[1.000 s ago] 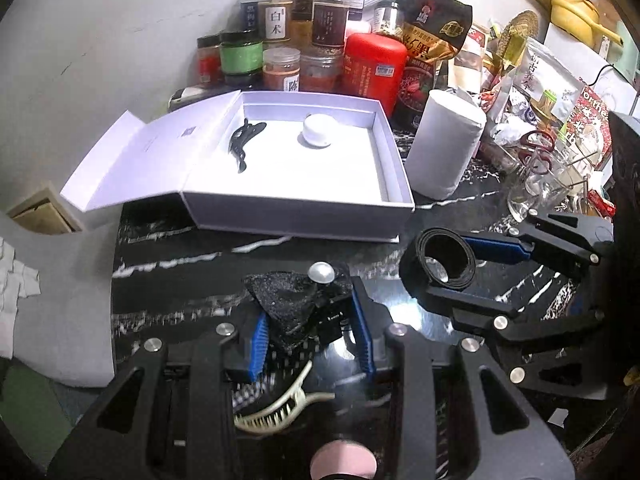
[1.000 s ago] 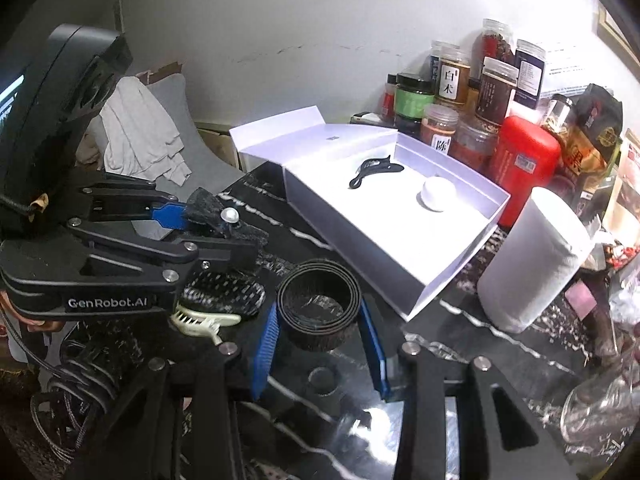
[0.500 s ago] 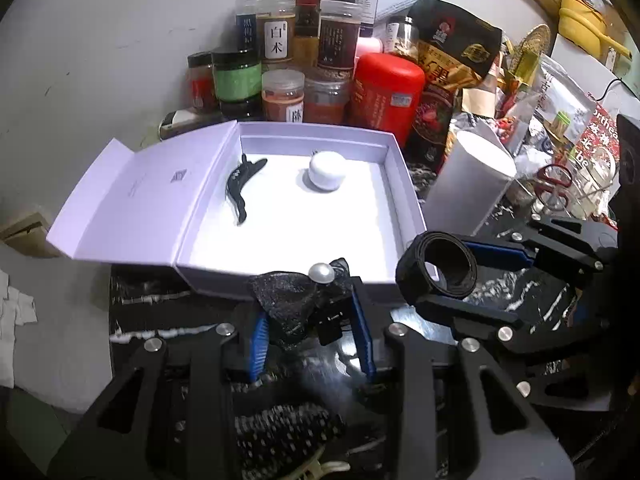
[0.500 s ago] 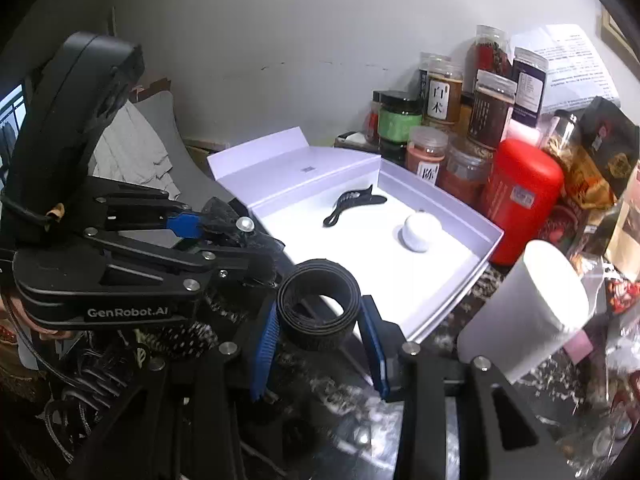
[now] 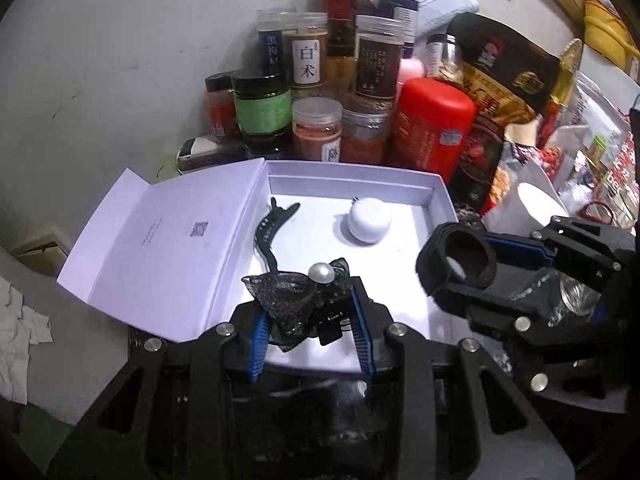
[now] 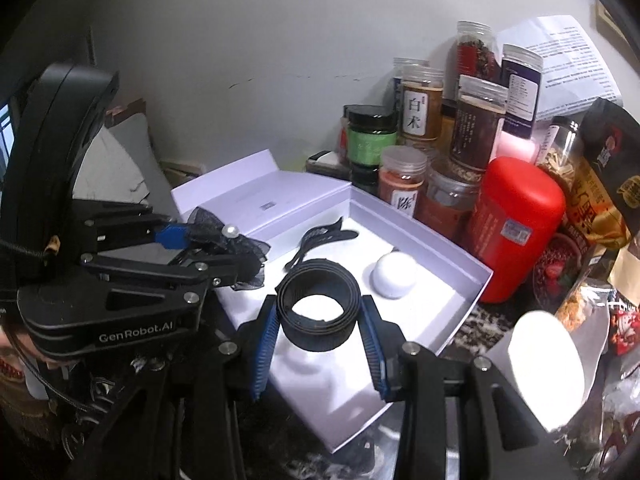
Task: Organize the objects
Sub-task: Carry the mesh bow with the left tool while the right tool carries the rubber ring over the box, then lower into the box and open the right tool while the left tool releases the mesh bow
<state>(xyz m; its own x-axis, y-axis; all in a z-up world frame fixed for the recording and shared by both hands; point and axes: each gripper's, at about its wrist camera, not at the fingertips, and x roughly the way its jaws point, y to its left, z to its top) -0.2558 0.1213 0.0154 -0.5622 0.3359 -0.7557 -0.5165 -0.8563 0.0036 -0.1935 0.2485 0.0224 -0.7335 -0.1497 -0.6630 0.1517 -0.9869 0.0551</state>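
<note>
My left gripper (image 5: 308, 316) is shut on a black lace bow with a pearl (image 5: 296, 300) and holds it over the near edge of the open white box (image 5: 352, 188). My right gripper (image 6: 318, 320) is shut on a coiled black band (image 6: 318, 306) and holds it above the box's white floor (image 6: 420, 312). In the box lie a black hair clip (image 5: 272, 232) and a small white round case (image 5: 370, 222). The bow also shows in the right wrist view (image 6: 228, 246), the band in the left wrist view (image 5: 460, 260).
The box lid (image 5: 168, 248) lies open to the left. Several spice jars (image 5: 308, 64), a red canister (image 5: 432, 128) and snack bags (image 5: 508, 92) crowd the wall behind. A white paper roll (image 6: 544, 364) stands right of the box.
Both grippers have moved forward from above the dark tabletop to over the box, each carrying its item. The comb clip on the table has passed out of view.
</note>
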